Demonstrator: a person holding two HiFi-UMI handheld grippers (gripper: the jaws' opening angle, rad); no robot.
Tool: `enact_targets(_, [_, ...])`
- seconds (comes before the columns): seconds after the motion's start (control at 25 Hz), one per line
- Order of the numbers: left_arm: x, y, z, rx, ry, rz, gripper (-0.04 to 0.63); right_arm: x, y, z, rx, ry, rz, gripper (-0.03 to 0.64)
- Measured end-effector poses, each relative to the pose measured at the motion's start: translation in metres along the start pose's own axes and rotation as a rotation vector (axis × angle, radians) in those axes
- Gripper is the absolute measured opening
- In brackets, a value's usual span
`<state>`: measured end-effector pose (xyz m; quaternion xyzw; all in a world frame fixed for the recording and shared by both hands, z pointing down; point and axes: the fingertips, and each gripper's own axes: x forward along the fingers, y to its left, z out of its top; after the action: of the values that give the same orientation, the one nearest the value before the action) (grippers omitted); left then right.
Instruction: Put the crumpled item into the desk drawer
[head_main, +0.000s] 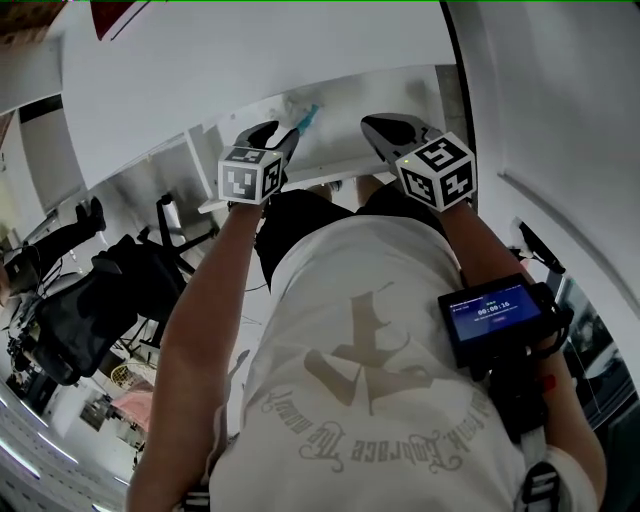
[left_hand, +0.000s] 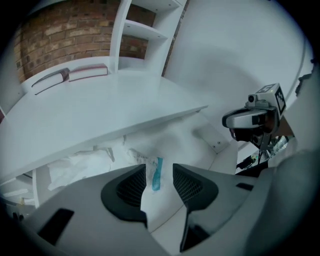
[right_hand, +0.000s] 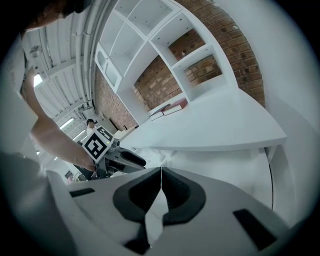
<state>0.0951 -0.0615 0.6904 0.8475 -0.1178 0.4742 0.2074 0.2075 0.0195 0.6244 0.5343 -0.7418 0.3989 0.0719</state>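
Head view: the person, in a white printed T-shirt (head_main: 380, 380), leans over a white desk (head_main: 250, 70) with a gripper in each hand. Beneath the desk top the desk drawer (head_main: 345, 140) stands pulled out. The left gripper (head_main: 280, 135) reaches into it, its marker cube (head_main: 250, 175) facing up. The crumpled item (head_main: 305, 118), a white wrapper with a teal stripe, sits just past that gripper's tips, inside the drawer. The right gripper (head_main: 375, 125) hovers over the drawer's right part, apart from the item. A small screen (head_main: 492, 315) is strapped near the person's right forearm.

Left gripper view: the left gripper (left_hand: 160, 167) has its jaws spread. The crumpled item (left_hand: 155, 179) shows in the gap between them, closer to the left jaw, and daylight separates it from the right pad; neither pad is seen pressing on it. It rests on the drawer (left_hand: 200, 137) floor, beside more crumpled white paper (left_hand: 82, 165) further left under the desk top (left_hand: 100, 110). A book (left_hand: 87, 72) lies at the far end of the desk, before a brick wall (left_hand: 60, 40) and white shelves (left_hand: 145, 30). The right gripper (left_hand: 235, 120) hangs at the right.

Right gripper view: the right gripper (right_hand: 161, 170) has its jaws pressed together with nothing between them. The left gripper (right_hand: 135, 160) is lower left, reaching under the desk top (right_hand: 215, 125); the item itself cannot be made out here. Books (right_hand: 170, 107) lie far back by the shelves (right_hand: 150, 35)
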Motion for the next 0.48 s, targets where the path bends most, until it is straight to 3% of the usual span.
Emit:
enact_targets(0.16, [-0.018, -0.003, 0.008, -0.024, -0.066, 0.014, 0.133, 0.003, 0.005, 0.006, -0.024, 0.009, 0.017, 0.023])
enact_targets(0.48, [-0.056, -0.014, 0.031, -0.141, -0.257, 0.014, 0.062, 0.011, 0.014, 0.024, -0.09, 0.029, 0.052, 0.023])
